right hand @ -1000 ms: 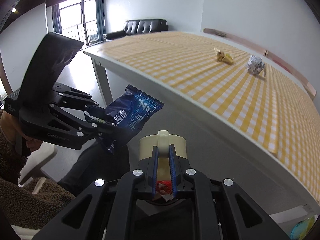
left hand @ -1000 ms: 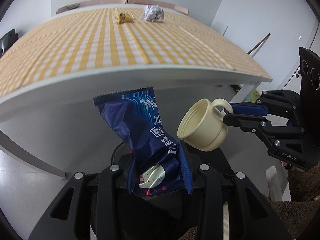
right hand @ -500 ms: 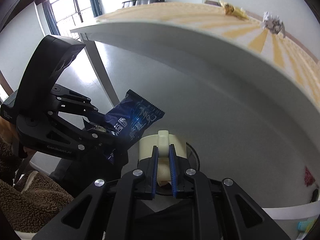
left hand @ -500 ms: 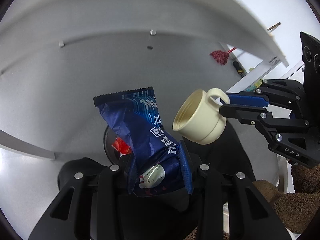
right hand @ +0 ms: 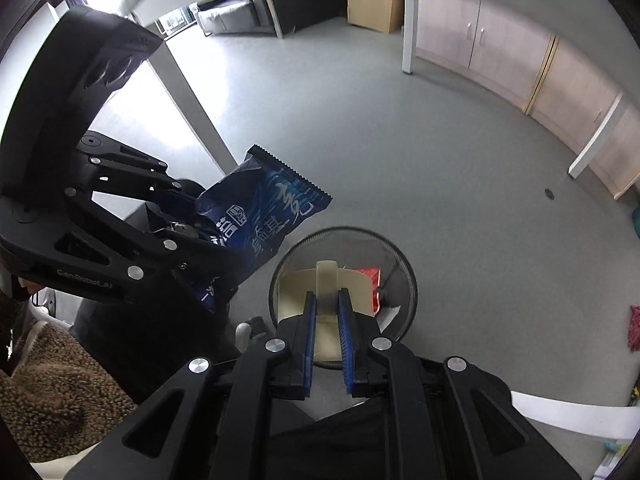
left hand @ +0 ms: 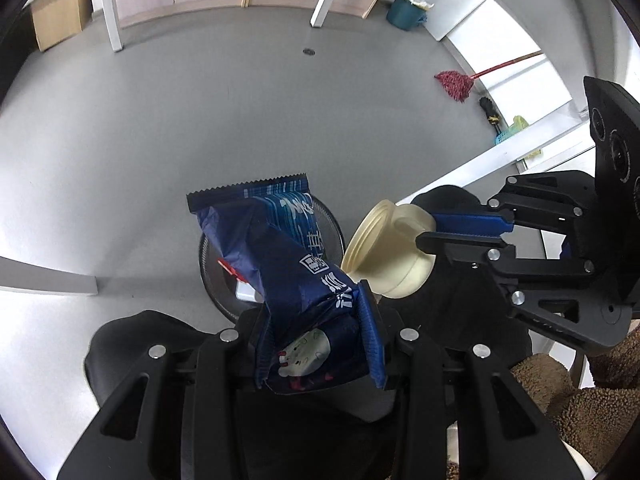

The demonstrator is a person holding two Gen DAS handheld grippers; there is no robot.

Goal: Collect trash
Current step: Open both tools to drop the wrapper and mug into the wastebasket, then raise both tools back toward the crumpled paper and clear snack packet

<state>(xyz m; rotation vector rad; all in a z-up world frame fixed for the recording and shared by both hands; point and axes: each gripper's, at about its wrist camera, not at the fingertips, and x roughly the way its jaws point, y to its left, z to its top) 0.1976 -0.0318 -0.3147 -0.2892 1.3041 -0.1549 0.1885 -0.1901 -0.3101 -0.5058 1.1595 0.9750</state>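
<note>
A dark blue snack wrapper (left hand: 288, 264) is pinched between the jaws of the left gripper (left hand: 316, 344). The wrapper is crumpled and creased, with a serrated seal along its far edge, pale blue streaks and white printed characters on its face, and a small white-and-red figure near the gripped end. It juts forward from the jaws, tilted, over a round black wire bin (left hand: 332, 220) on the grey floor (left hand: 160, 128).

A cream plastic cup (left hand: 386, 254) is held by the right gripper (right hand: 326, 316), whose blue-padded jaws are closed on the cup's handle (right hand: 327, 284). The cup is tipped on its side, with its ribbed rim facing the wrapper; in the left view the two appear to touch, though a small gap cannot be ruled out. In the right view the cup sits straight ahead of the jaws, directly above the bin's mouth (right hand: 404, 268).

Inside the bin, a red scrap (right hand: 370, 286) and a piece of white paper (right hand: 390, 314) are seen just right of the cup. The left gripper (right hand: 192, 240) and wrapper (right hand: 264, 220) are seen to the left of the right jaws.
</note>
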